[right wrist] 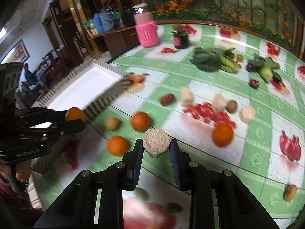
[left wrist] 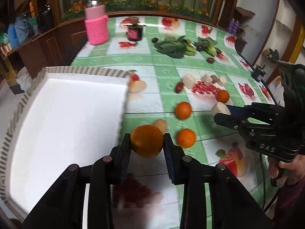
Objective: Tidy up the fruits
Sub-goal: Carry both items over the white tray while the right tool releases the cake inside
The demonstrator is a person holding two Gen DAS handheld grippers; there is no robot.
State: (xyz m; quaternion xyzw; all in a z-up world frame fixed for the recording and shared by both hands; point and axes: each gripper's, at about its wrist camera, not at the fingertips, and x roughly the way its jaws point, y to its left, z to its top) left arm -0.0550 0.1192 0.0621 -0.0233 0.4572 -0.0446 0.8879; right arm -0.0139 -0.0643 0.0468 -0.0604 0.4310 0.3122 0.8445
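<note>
1. Nearest the lens in the left wrist view, the left claw (left wrist: 146, 140) pinches an orange (left wrist: 146, 141) between its two pads, held clear above the worktop (left wrist: 190, 72).
2. Just left of that claw lies a white tray with a ribbed rim (left wrist: 24, 99), its inside bare; its near corner sits close beside the held orange.
3. Just right of the left claw a second orange (left wrist: 186, 138) rests on the worktop, a third (left wrist: 183, 110) lies ahead of it, and a small tan fruit (left wrist: 160, 125) peeks out from behind the held one.
4. Right claw (right wrist: 156, 146) is clamped on a pale, crumbly beige chunk (right wrist: 156, 146), also lifted off the cloth.
5. Ahead and right of the right claw sits another orange (right wrist: 222, 134); ahead and left are two more, with the tan fruit beside them.
6. Further ahead lie similar beige chunks (right wrist: 247, 114), a dark red date-like fruit (right wrist: 167, 99), leafy greens (right wrist: 206, 61) and corn (right wrist: 266, 73).
7. At the far edge stand a jar in a pink knitted sleeve (right wrist: 146, 31) and a small dark jar (right wrist: 180, 38).
8. Only the right wrist view shows a brownish fruit (right wrist: 290, 192) far right of the claw, and a person seated in the room behind.
9. Only the left wrist view shows a person's hand (left wrist: 286, 168) on the right claw's handle.
</note>
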